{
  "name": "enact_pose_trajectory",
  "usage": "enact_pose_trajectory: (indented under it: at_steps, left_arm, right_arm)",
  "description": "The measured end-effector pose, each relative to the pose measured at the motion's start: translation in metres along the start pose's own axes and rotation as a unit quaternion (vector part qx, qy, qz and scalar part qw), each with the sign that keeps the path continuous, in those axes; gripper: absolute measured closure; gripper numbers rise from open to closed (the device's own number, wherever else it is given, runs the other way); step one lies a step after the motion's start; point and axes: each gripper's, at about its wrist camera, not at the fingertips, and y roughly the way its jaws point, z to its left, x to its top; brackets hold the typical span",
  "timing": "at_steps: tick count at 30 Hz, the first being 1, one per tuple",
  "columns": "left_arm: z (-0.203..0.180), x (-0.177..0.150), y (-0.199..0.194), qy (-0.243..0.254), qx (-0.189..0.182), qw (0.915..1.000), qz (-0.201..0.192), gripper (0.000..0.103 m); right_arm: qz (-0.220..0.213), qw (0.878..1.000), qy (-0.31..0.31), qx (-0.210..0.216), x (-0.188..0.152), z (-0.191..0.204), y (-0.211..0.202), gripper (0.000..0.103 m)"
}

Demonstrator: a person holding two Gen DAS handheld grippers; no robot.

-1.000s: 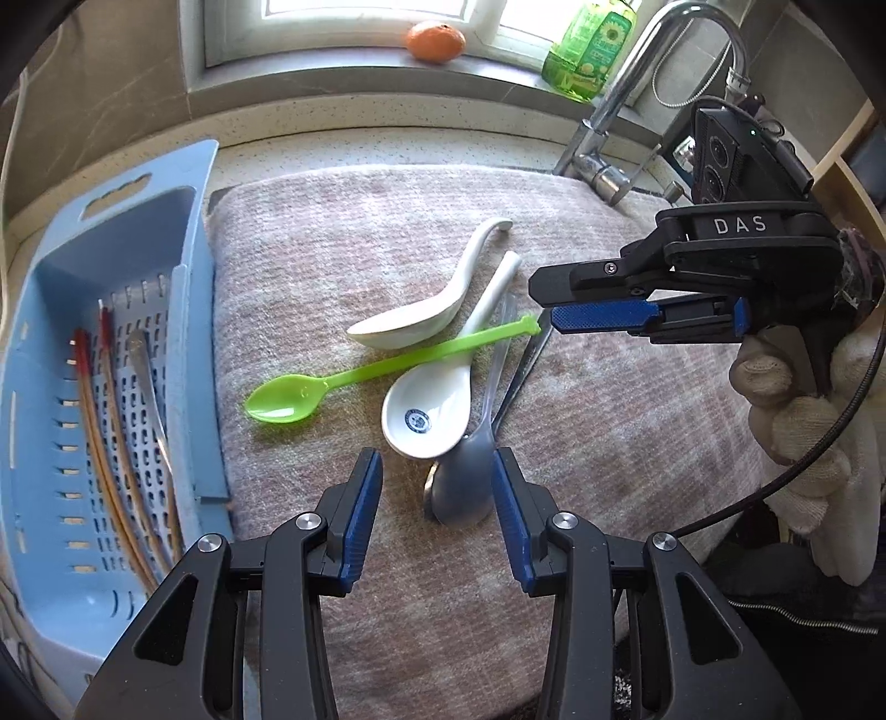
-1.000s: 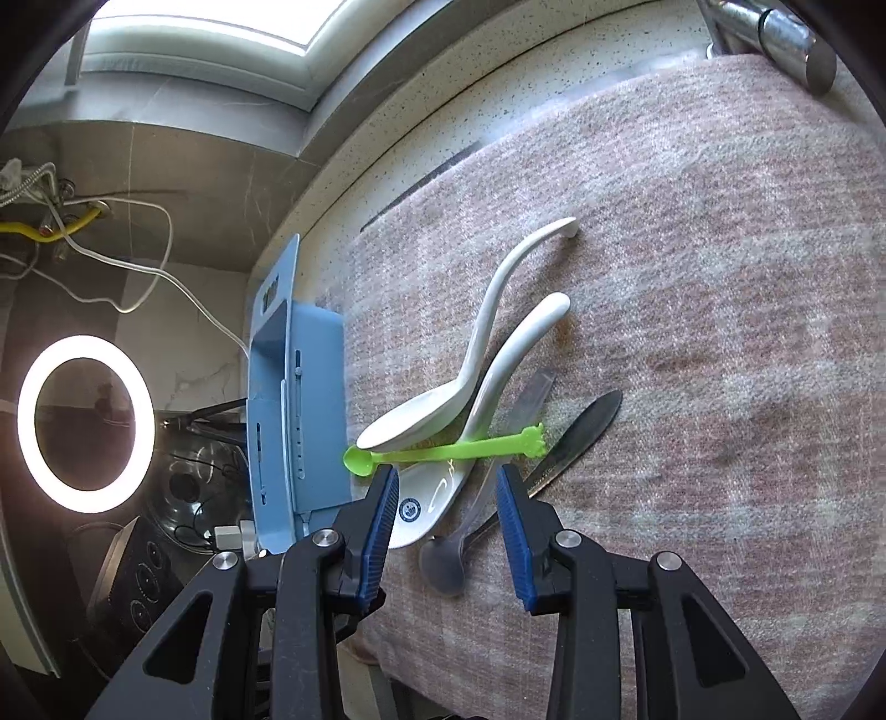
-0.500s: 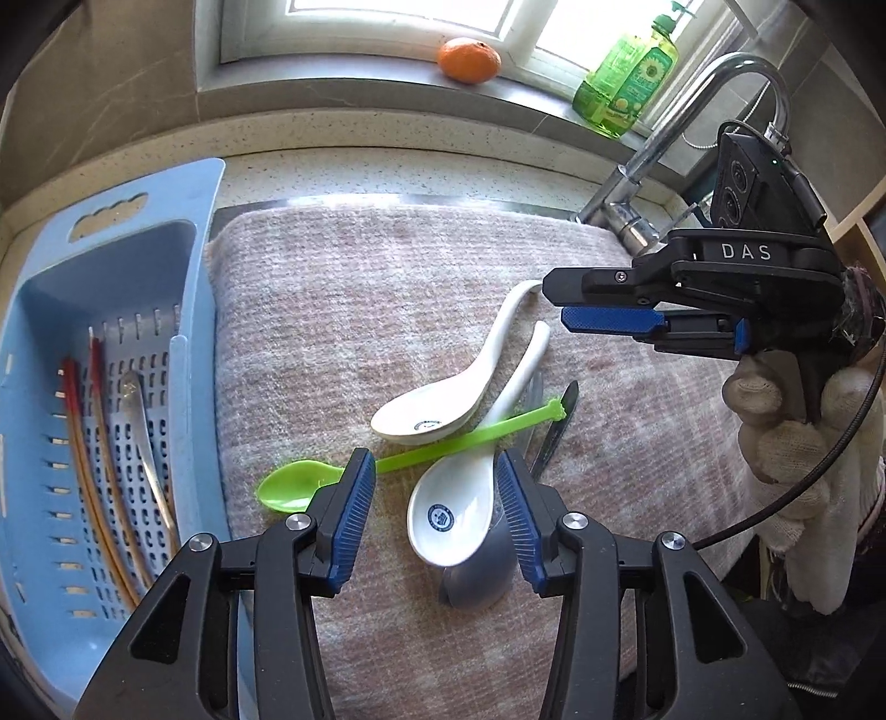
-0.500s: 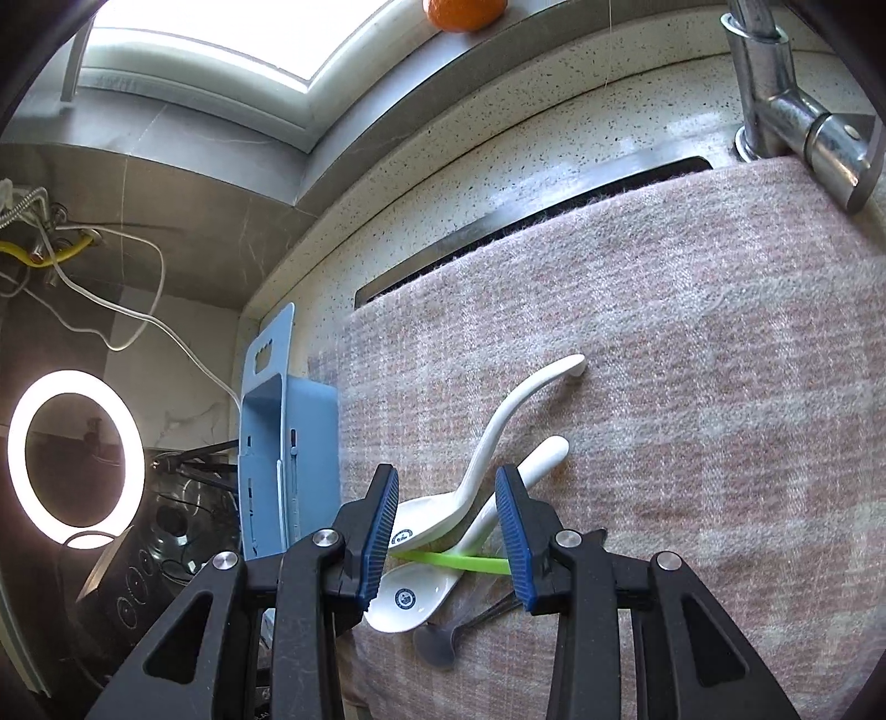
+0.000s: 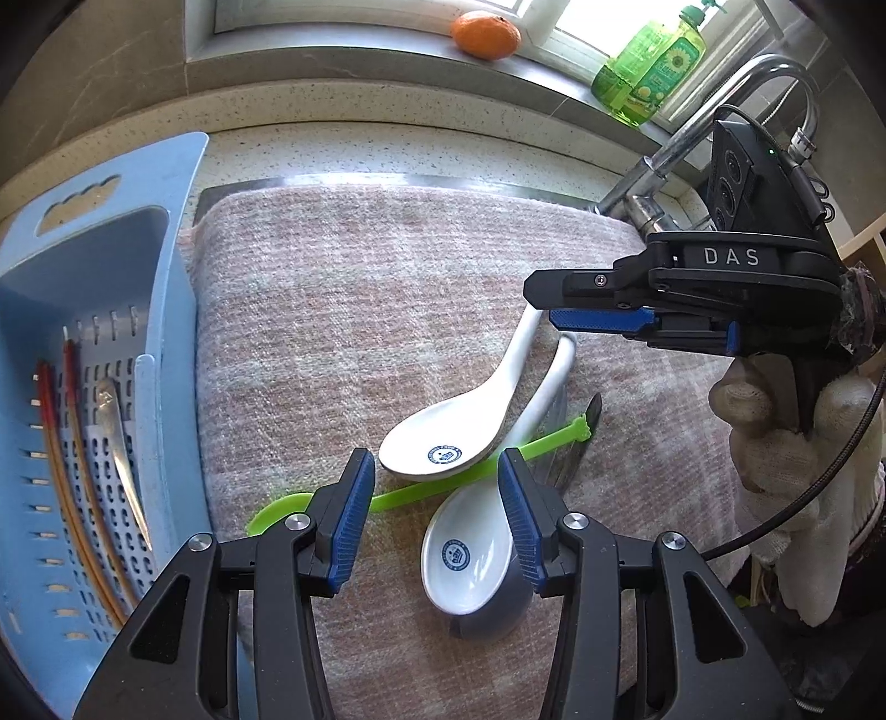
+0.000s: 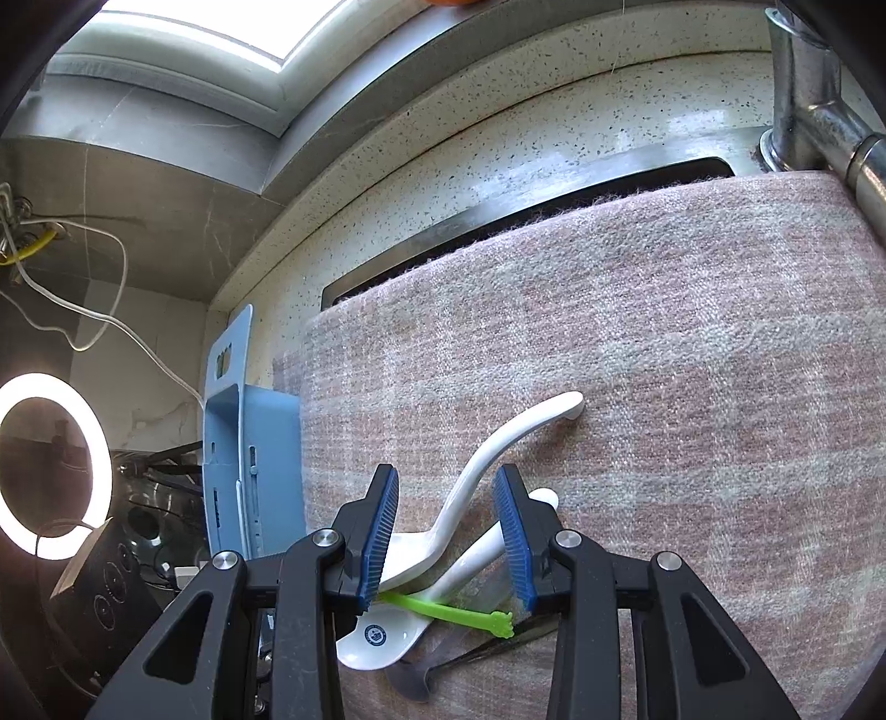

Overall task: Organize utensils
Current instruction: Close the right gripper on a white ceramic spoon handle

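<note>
Two white ceramic spoons (image 5: 459,432) (image 5: 470,559) lie crossed on a pink towel (image 5: 360,310), with a green plastic spoon (image 5: 421,490) between them, a grey spoon (image 5: 490,623) and a dark utensil (image 5: 592,412) beneath. My left gripper (image 5: 434,526) is open and empty just above the pile's near end. My right gripper (image 5: 554,307) is open and empty, hovering over the white handles; in its own view (image 6: 446,540) the upper white spoon's handle (image 6: 498,443) runs between the fingers. A blue basket (image 5: 83,387) at left holds chopsticks (image 5: 72,487) and a metal utensil (image 5: 122,443).
A faucet (image 5: 692,144) stands at the back right beside my right gripper. An orange (image 5: 486,34) and a green soap bottle (image 5: 648,72) sit on the window sill. A ring light (image 6: 50,465) glows at the far left of the right wrist view.
Both grippers have pulled back and risen from the pile, so the utensils sit lower in both views. The right gripper has shifted over the white spoon handles. Nothing was picked up.
</note>
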Motion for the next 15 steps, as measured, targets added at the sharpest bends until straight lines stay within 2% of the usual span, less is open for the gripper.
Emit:
enact_pose_trajectory:
  at_steps: [15]
  left_arm:
    - [-0.007, 0.007, 0.014, 0.000, -0.006, 1.0000, 0.002, 0.060]
  right_arm:
    - [0.011, 1.000, -0.009, -0.014, 0.004, 0.005, 0.016, 0.069]
